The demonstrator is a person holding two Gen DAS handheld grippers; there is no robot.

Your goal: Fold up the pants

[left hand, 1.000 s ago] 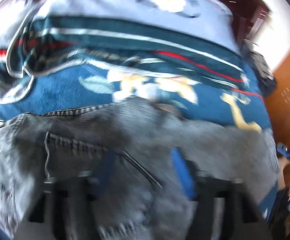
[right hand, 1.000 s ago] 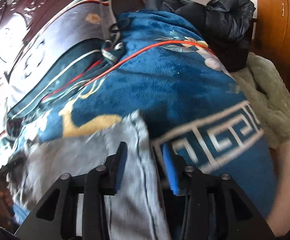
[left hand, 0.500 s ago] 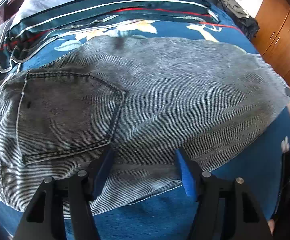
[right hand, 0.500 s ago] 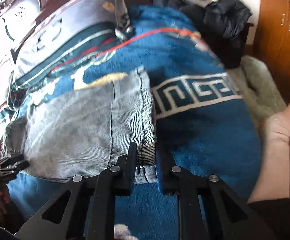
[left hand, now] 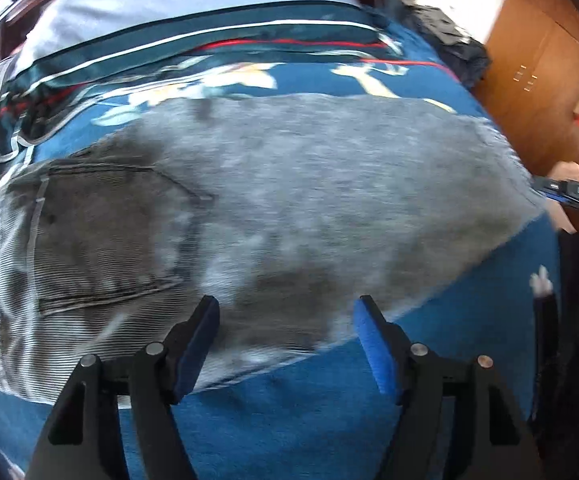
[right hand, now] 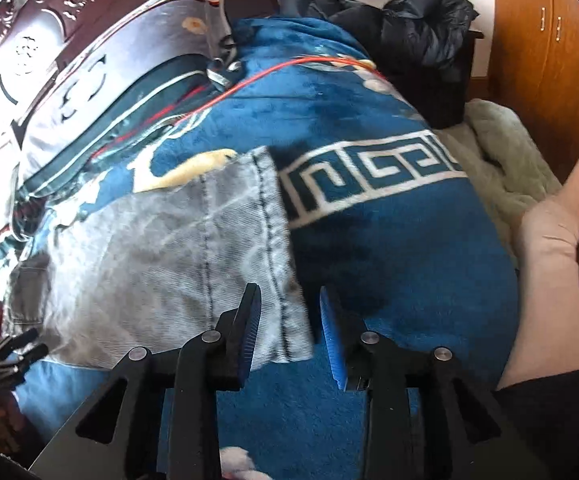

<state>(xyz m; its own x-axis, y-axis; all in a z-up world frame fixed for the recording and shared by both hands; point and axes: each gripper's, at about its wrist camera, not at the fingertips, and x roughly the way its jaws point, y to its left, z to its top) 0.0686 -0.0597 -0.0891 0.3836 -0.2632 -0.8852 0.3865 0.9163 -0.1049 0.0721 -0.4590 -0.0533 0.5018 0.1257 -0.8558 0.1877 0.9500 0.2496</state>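
Pants lie flat on the bed, apparently folded leg over leg; my left gripper and right gripper, fingers spread and empty, flank their near edge, further folds remaining.

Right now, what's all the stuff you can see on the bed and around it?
Pants: one pair, grey denim, lying flat across the blanket, back pocket up.
Blanket: one, blue with a white key border and pale flowers, covering the bed.
Pillow: one, pale blue with a flower, at the head of the bed.
Headboard: one, dark carved wood, behind the pillow.
Jacket: one, black and puffy, piled past the bed's far end.
Green throw: one, pale green and fuzzy, beside the blanket.
Wardrobe: one, brown wood, along the wall.
Left gripper: one, black with blue pads, open, at the pants' near edge.
Right gripper: one, same colours, open around the hem.
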